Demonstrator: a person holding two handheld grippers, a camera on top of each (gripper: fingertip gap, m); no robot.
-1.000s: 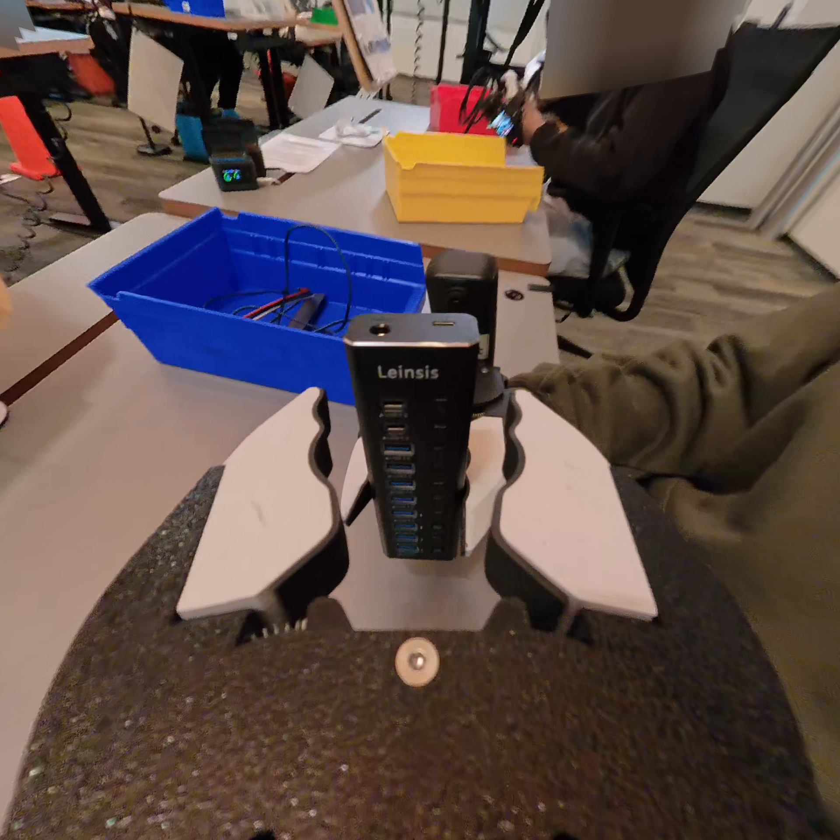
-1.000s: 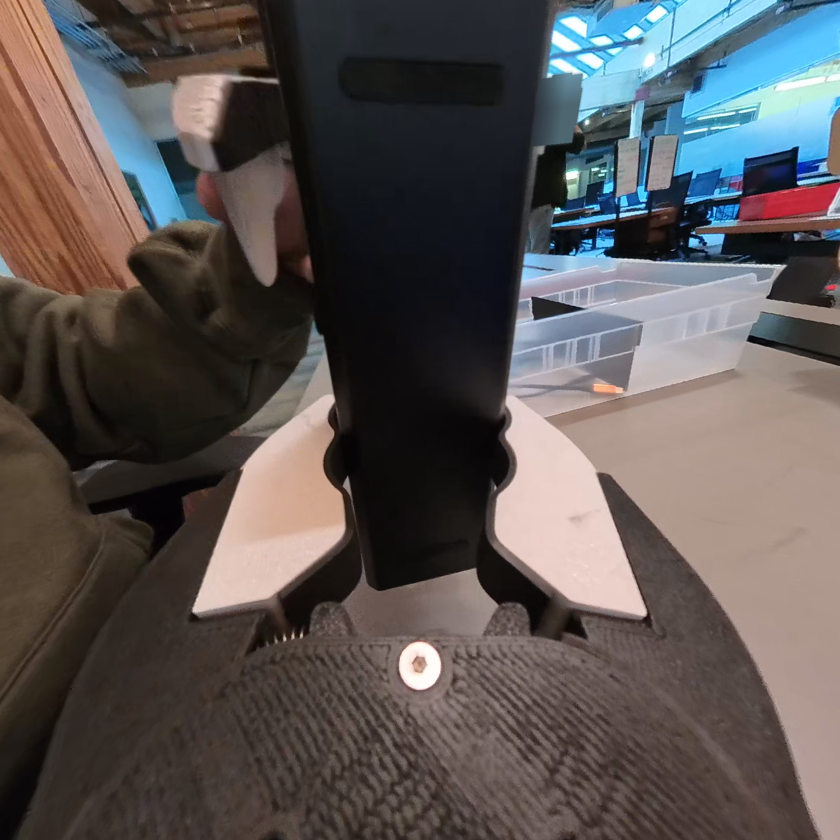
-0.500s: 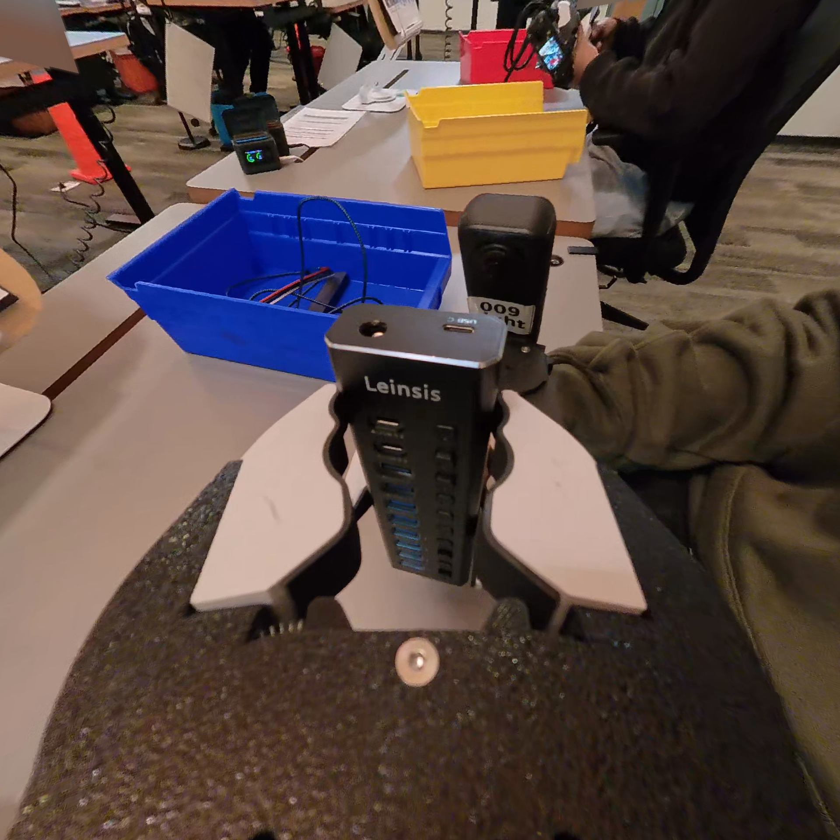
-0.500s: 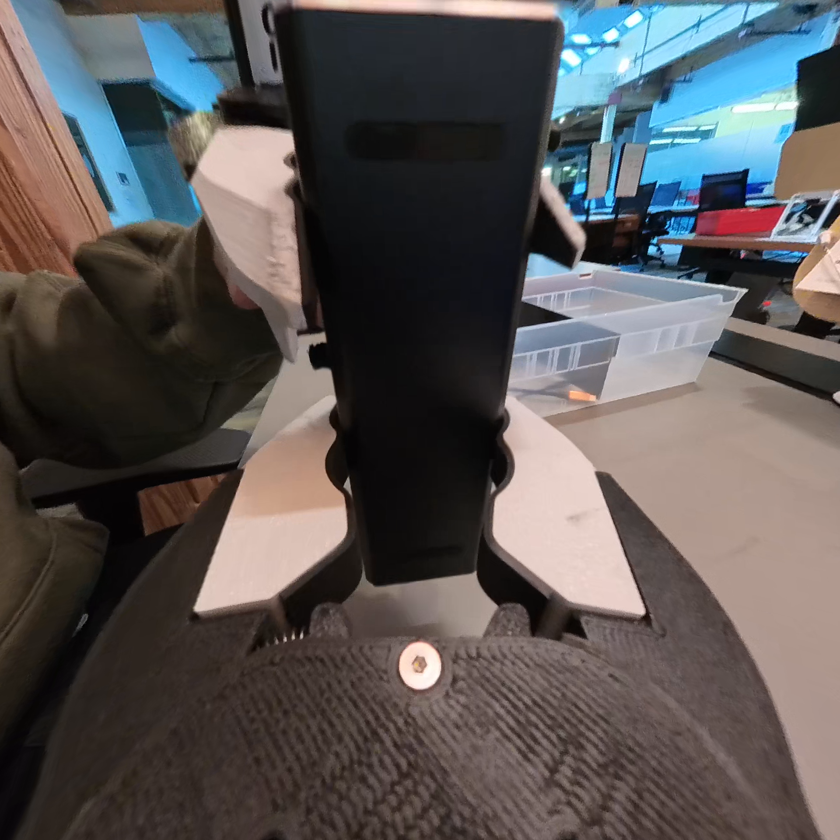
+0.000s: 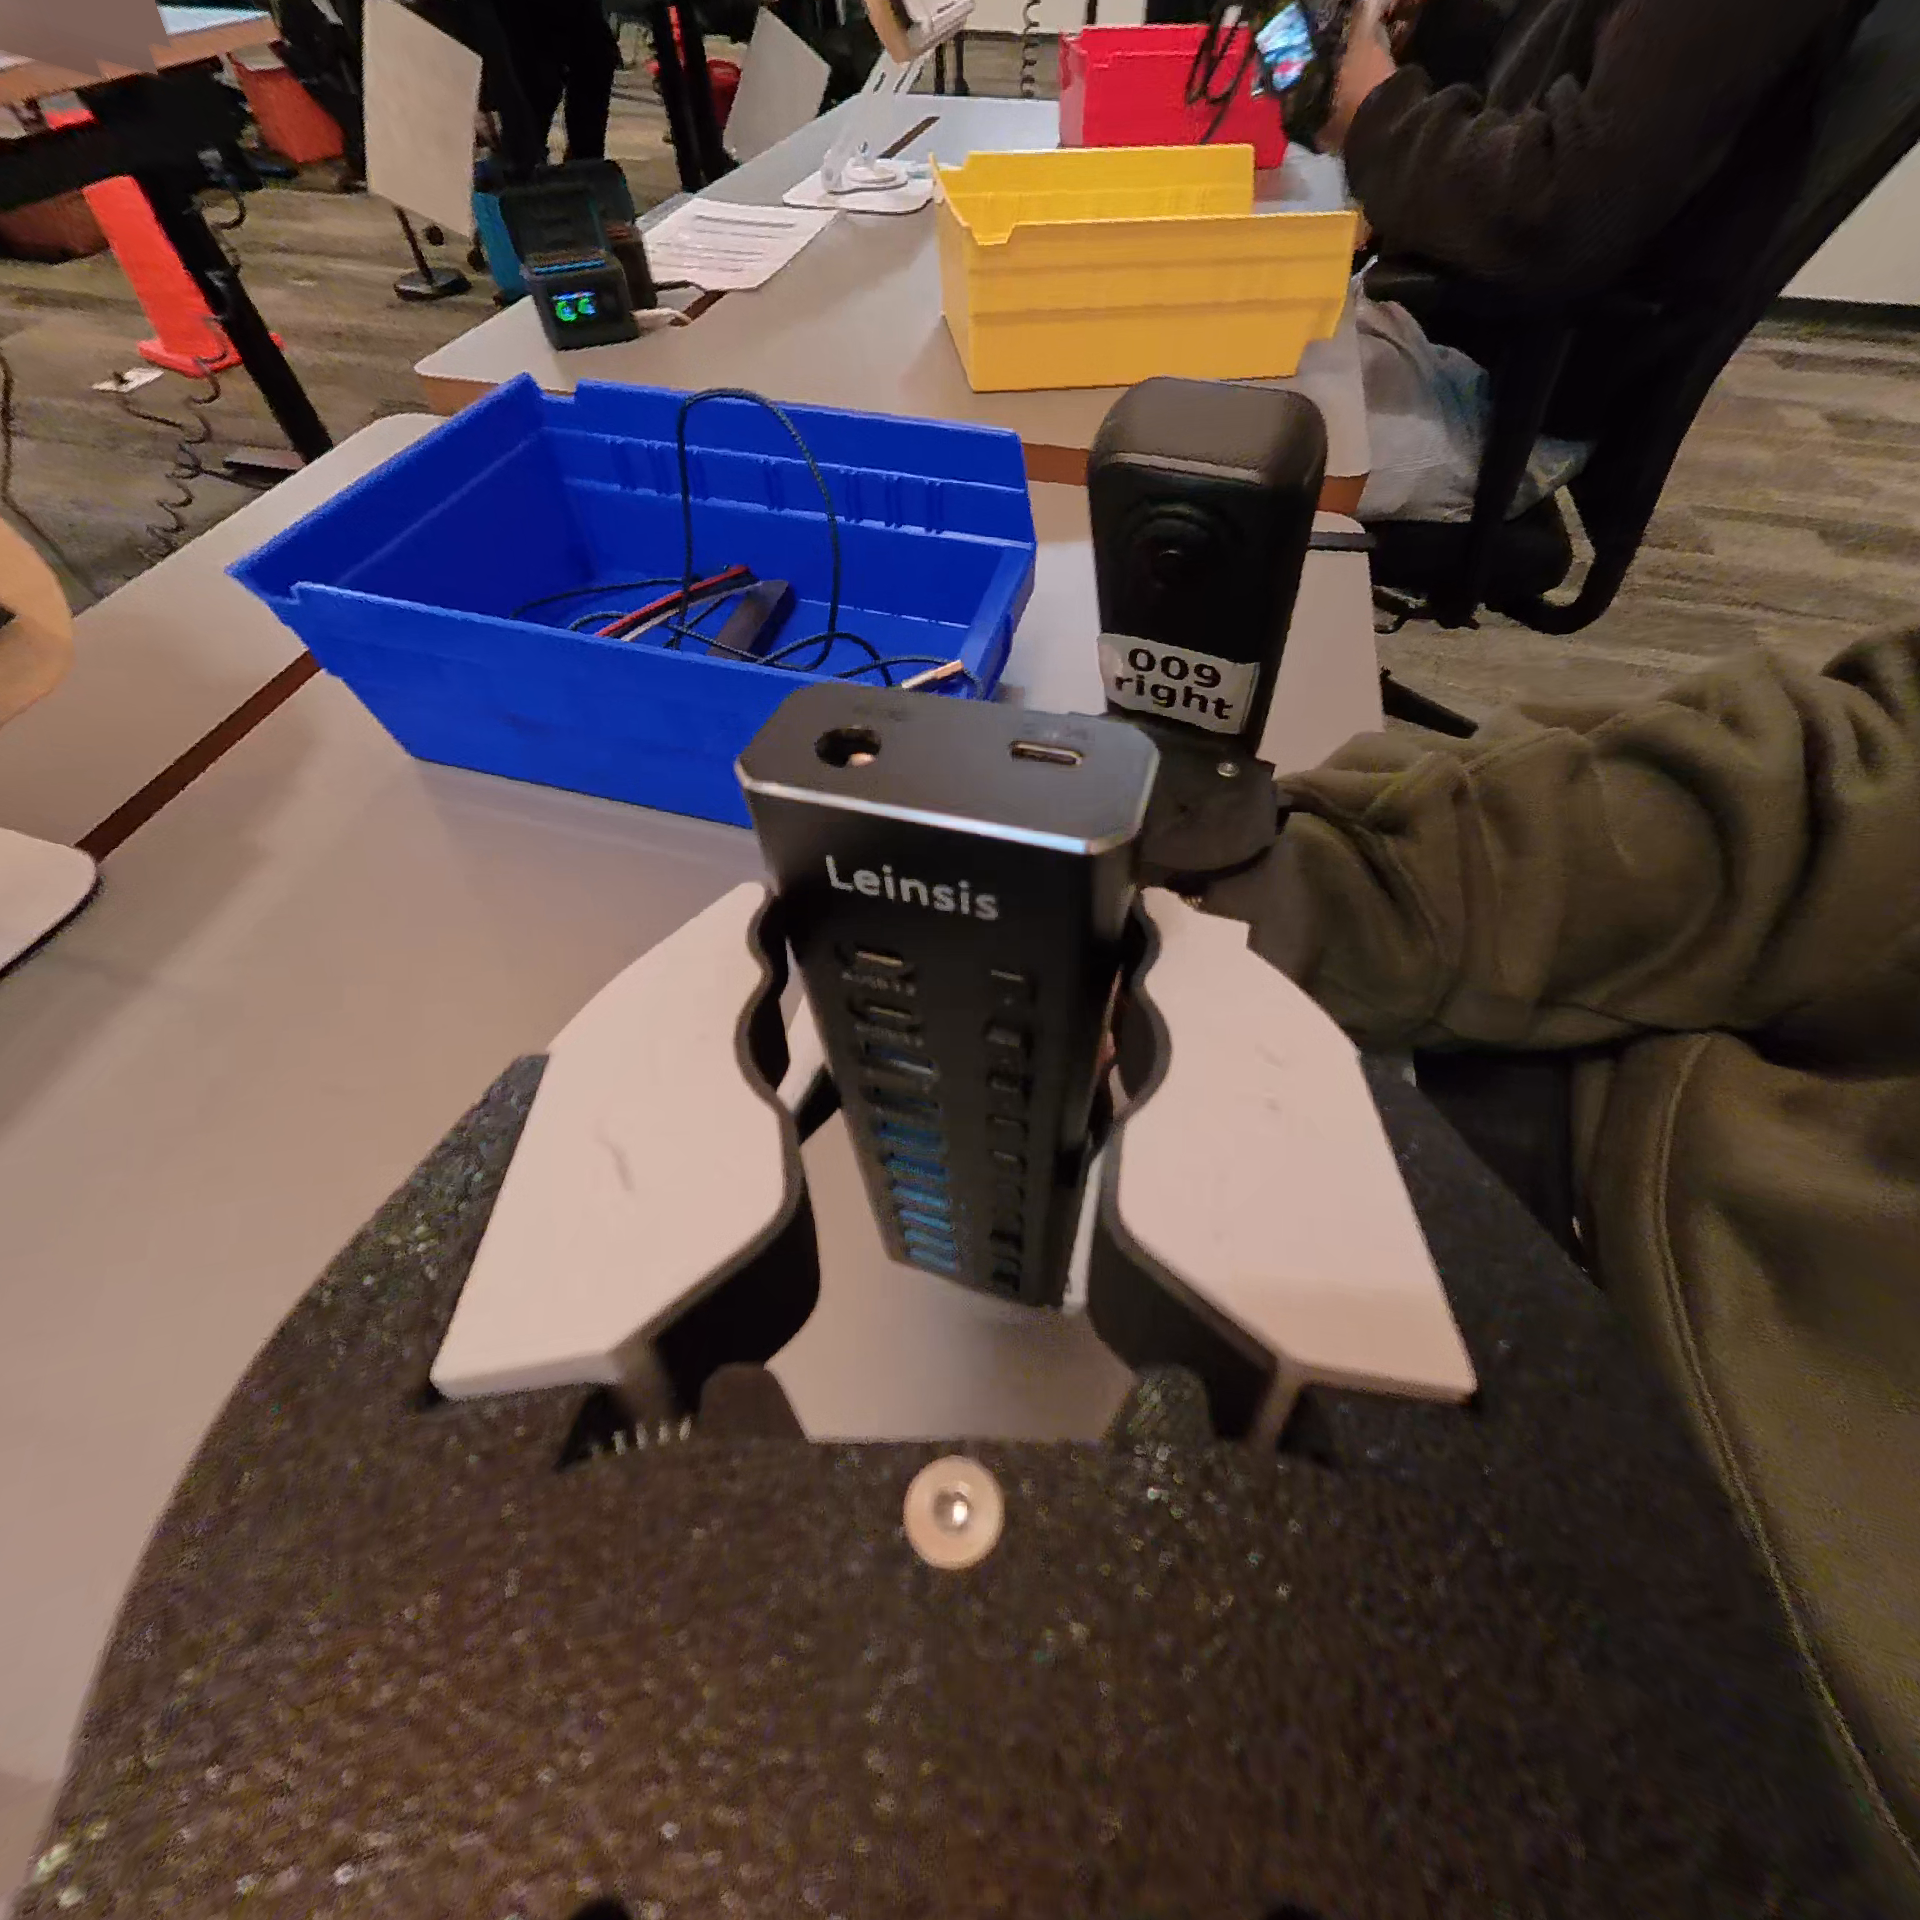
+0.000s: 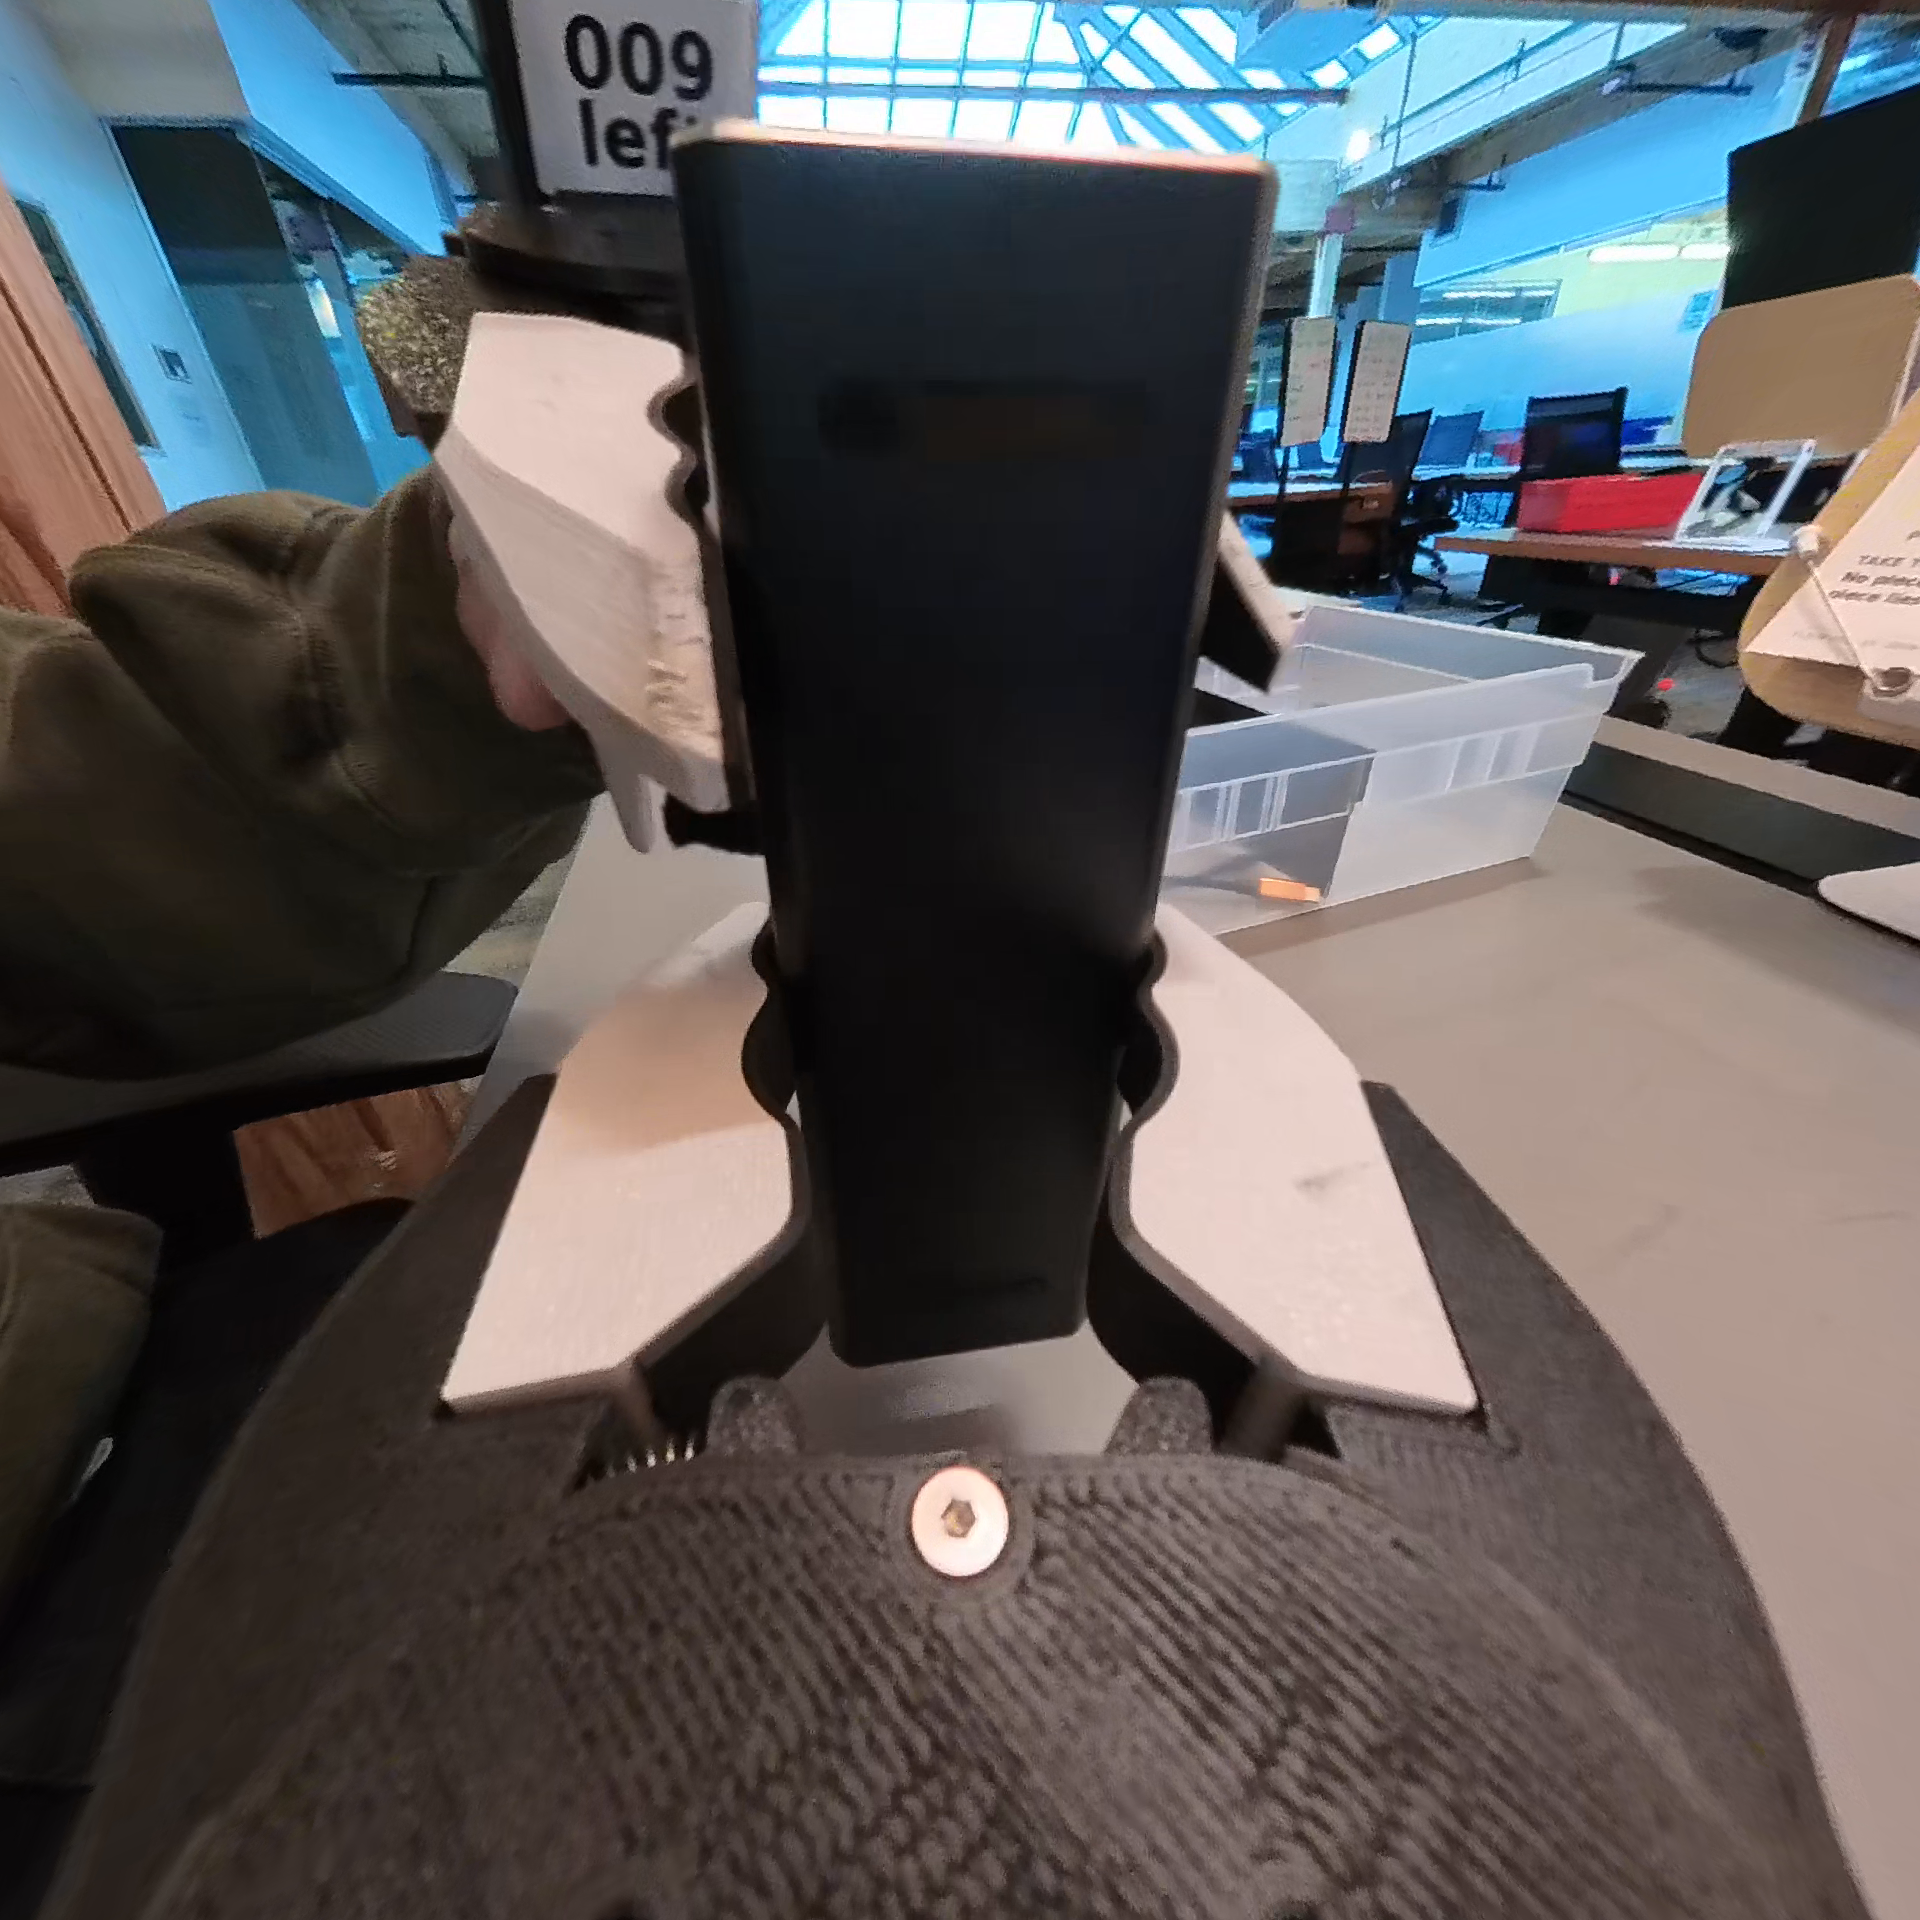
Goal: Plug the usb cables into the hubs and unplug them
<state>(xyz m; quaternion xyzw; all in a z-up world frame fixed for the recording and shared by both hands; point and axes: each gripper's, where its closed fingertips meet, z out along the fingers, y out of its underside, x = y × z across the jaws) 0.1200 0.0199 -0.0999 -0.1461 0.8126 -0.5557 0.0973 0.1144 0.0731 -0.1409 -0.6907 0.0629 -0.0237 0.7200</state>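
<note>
Open-plan office/lab: rows of desks (image 6: 1621, 545), office chairs (image 6: 1574, 442), parts bins (image 5: 1132, 270) on tables, skylights

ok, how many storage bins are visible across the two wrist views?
4: blue bin on the near table with cables inside, yellow bin on the table behind, red bin behind that, clear bin in the right wrist view. Others may be hidden.

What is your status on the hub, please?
Left gripper and right gripper both shut on hub. No cable plugged. Cables in blue bin.

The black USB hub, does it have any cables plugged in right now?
No. The black USB hub shows bare ports along its face and top; the cables lie in the blue bin.
</note>
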